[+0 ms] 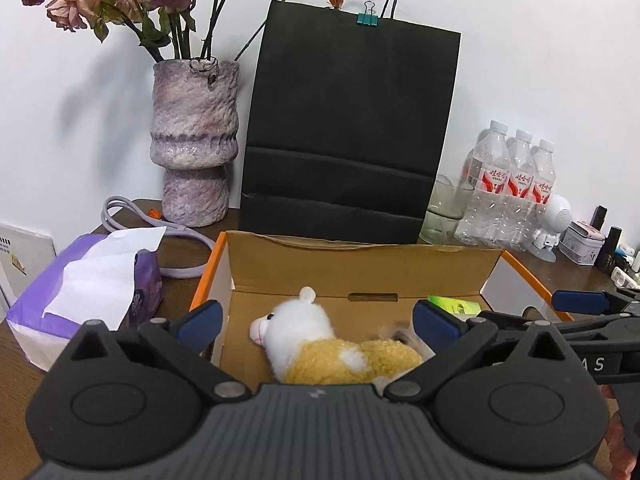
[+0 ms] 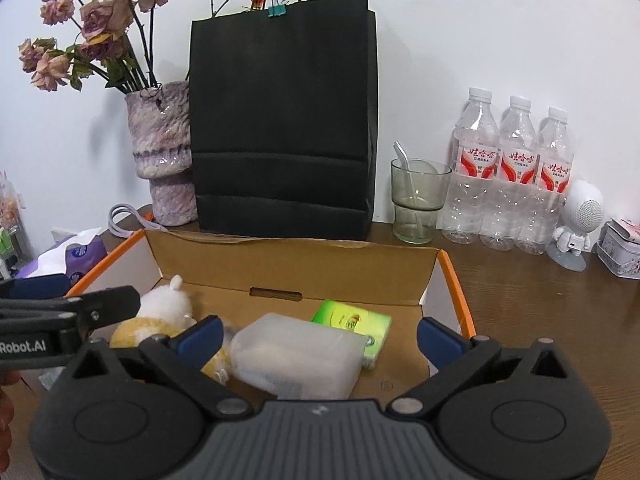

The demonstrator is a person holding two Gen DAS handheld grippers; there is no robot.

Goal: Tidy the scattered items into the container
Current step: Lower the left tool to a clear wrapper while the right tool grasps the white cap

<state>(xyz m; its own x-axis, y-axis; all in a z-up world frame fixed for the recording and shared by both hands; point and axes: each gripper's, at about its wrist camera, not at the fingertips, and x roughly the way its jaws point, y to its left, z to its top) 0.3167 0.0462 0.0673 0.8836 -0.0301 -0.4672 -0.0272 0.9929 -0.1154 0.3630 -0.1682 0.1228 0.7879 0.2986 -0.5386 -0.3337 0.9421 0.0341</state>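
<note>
Right under my left tongs (image 1: 316,318) lies a fluffy toy llama (image 1: 320,344) with a white head, a pink nose and a yellow woolly body. It is on its side in the left part of the cardboard box (image 1: 360,264) with orange edges. These tongs are spread wide and grasp nothing. My right tongs (image 2: 318,338) are spread wide too, with nothing squeezed. Below them in the box lies a cloudy plastic case (image 2: 296,354), touching a small green packet (image 2: 354,322) just beyond it. Far behind the box on the brown bench (image 2: 540,292) stand a black paper bag (image 2: 280,120), a purple vase (image 2: 162,152) and three water bottles (image 2: 516,176).
</note>
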